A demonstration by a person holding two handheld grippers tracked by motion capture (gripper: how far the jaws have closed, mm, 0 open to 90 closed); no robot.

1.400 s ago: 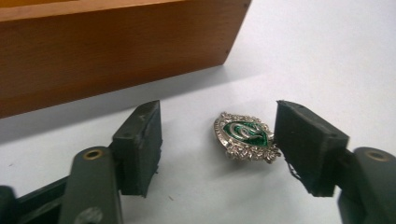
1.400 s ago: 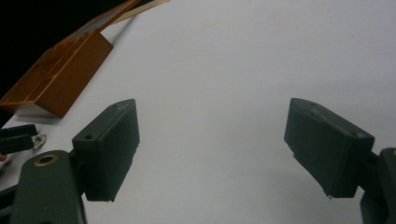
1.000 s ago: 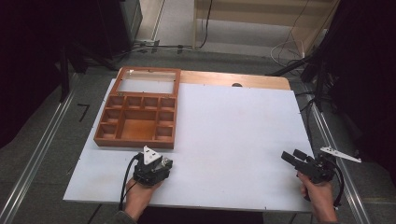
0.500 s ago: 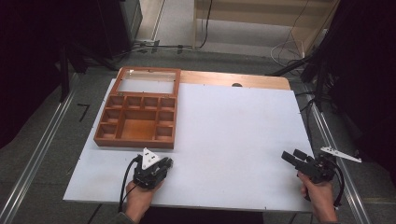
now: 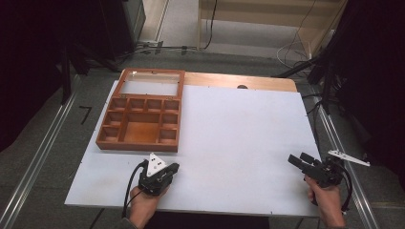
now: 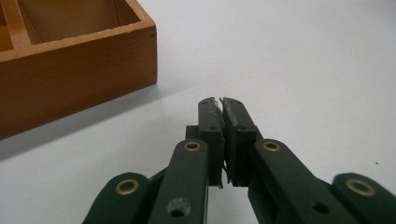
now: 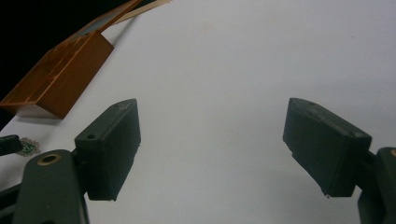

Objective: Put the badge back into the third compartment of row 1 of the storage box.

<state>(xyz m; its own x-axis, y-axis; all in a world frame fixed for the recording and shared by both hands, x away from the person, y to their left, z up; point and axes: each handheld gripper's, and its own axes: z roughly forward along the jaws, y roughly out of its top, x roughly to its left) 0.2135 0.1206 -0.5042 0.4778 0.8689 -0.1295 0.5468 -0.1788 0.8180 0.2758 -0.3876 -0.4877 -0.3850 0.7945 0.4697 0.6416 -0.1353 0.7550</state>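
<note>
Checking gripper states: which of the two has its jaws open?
The right gripper: its jaws stand wide apart over the white table. The left gripper has its jaws pressed together, holding nothing.

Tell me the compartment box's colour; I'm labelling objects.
Reddish-brown wood; the box shows best in the high view.

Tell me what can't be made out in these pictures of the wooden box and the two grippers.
- Wooden box: in the left gripper view its near wall blocks the compartment floors, and the top and left edges cut it off.
- Left gripper: in the high view the grey plate and hand cover its jaws.
- Right gripper: in its own view the bottom edge cuts off the handle.
</note>
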